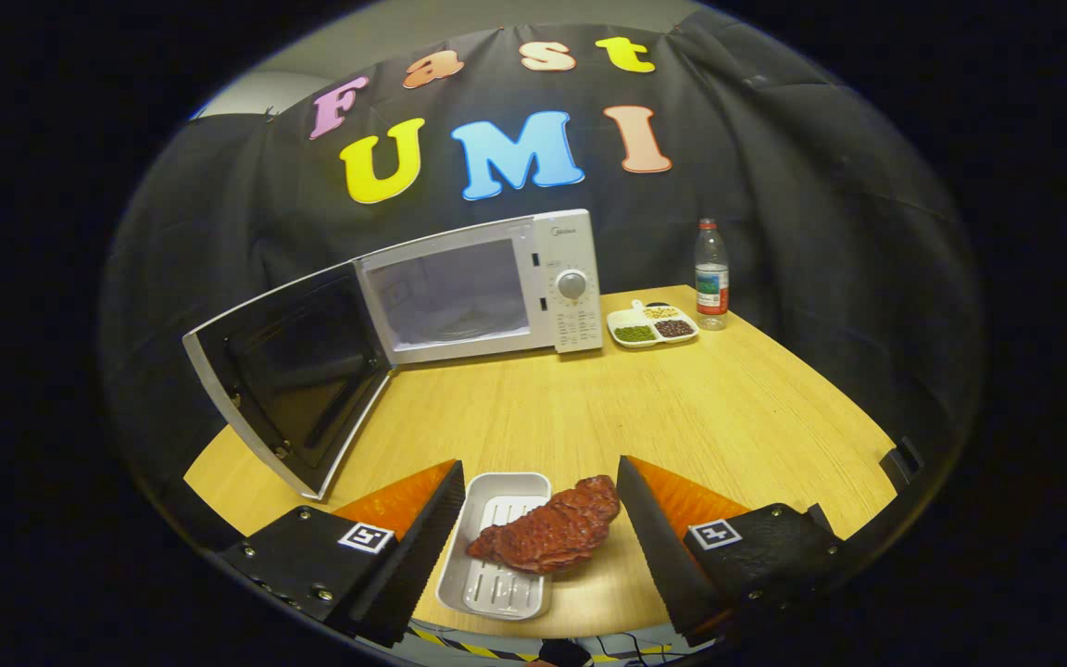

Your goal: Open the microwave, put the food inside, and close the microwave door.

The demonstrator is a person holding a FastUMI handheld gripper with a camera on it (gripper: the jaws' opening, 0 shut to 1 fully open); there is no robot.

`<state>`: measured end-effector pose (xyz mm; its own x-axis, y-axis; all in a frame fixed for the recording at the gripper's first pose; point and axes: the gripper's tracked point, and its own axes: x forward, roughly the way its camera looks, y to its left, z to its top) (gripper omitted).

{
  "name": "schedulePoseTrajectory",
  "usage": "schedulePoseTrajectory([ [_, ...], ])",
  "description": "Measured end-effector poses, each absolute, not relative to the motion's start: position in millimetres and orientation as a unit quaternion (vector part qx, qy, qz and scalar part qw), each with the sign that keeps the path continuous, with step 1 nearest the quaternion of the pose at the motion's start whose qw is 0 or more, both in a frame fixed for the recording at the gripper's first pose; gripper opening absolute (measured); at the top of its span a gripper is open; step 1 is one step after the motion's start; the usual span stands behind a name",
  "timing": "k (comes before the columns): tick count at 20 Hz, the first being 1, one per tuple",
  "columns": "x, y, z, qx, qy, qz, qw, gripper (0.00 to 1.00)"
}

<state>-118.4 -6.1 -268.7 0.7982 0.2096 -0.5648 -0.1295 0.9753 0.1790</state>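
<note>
Gripper [538,519] is hanging released, fingers straddling the tray [496,556] without touching. Meat [552,535] is lying diagonally across the tray, pointing toward the right finger. Microwave [487,292] door [293,380] is standing open.

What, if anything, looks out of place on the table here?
The meat lies askew across the white tray, one end overhanging its rim, between the open gripper's fingers. Nothing else stands out.
</note>
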Motion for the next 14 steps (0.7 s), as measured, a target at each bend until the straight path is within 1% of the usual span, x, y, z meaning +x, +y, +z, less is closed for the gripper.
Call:
schedulePoseTrajectory([
  [4, -112.9, -14.0, -296.0, 0.116, 0.344, 0.078, 0.928, 1.0],
  [8, -117.2, -1.7, -315.9, 0.169, 0.38, 0.089, 0.905, 0.98],
  [9, -115.4, 1.3, -323.7, 0.179, 0.388, 0.089, 0.9, 0.84],
  [10, -120.1, 4.7, -324.9, 0.19, 0.398, 0.095, 0.893, 0.77],
  [11, -120.6, 8.2, -327.2, 0.201, 0.403, 0.098, 0.887, 0.76],
  [13, -117.6, 6.8, -326.7, 0.216, 0.408, 0.091, 0.882, 0.47],
  [14, -122.8, 10.7, -326.1, 0.22, 0.411, 0.094, 0.88, 0.48],
])
